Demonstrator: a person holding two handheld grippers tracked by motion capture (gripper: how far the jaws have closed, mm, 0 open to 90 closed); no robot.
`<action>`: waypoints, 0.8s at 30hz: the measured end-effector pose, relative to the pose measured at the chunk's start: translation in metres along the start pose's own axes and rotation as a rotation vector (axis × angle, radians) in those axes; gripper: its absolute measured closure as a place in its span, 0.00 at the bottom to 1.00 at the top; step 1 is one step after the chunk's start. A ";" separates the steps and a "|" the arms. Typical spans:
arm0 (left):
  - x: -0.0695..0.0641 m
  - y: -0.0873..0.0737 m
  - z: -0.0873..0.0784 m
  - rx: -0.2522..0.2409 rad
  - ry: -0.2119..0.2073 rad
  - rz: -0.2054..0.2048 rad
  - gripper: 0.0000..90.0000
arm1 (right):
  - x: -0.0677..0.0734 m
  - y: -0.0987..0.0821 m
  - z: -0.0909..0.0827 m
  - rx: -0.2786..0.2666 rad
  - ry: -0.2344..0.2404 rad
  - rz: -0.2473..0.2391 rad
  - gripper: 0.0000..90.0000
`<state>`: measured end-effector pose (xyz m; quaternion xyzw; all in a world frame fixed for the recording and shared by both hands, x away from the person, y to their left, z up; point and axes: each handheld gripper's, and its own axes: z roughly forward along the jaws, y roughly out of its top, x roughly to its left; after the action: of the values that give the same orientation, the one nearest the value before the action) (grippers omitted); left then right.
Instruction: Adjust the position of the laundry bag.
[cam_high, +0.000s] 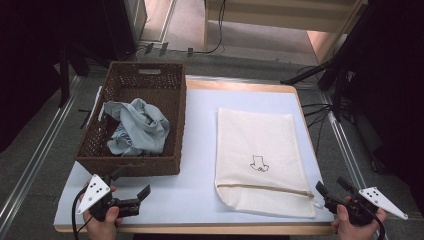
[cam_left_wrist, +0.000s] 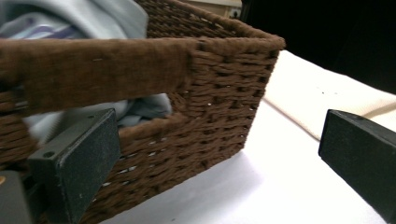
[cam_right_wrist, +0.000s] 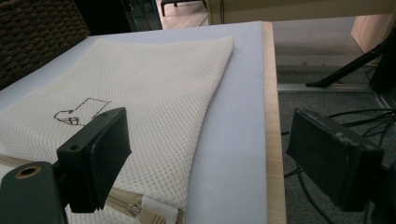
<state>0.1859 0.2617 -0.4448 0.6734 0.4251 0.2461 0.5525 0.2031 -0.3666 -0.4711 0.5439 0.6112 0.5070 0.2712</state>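
A brown woven basket stands on the left half of the table, with a crumpled light-blue cloth inside it. A cream mesh laundry bag lies flat to its right, zipper toward the near edge. My left gripper is open just in front of the basket's near wall, nothing between its jaws. At the table's near right corner my right gripper is open, beside the bag's zipper end; one jaw hangs over the bag, the other past the table edge.
The table has a white top with a wooden rim. Cables and stand legs lie on the grey floor to the right. White tabletop shows between the basket and the bag.
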 end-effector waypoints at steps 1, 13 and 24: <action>-0.003 0.001 0.003 0.005 -0.009 0.002 0.00 | -0.001 0.000 0.002 0.003 0.003 0.001 0.15; -0.064 0.003 0.045 0.073 -0.151 0.046 0.00 | 0.004 0.006 0.018 0.062 0.023 0.025 0.16; -0.102 0.006 0.096 0.139 -0.135 0.040 0.21 | 0.001 0.013 0.044 0.141 0.013 0.051 0.34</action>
<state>0.2122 0.1243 -0.4505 0.7336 0.3894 0.1811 0.5266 0.2466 -0.3528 -0.4734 0.5739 0.6331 0.4728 0.2151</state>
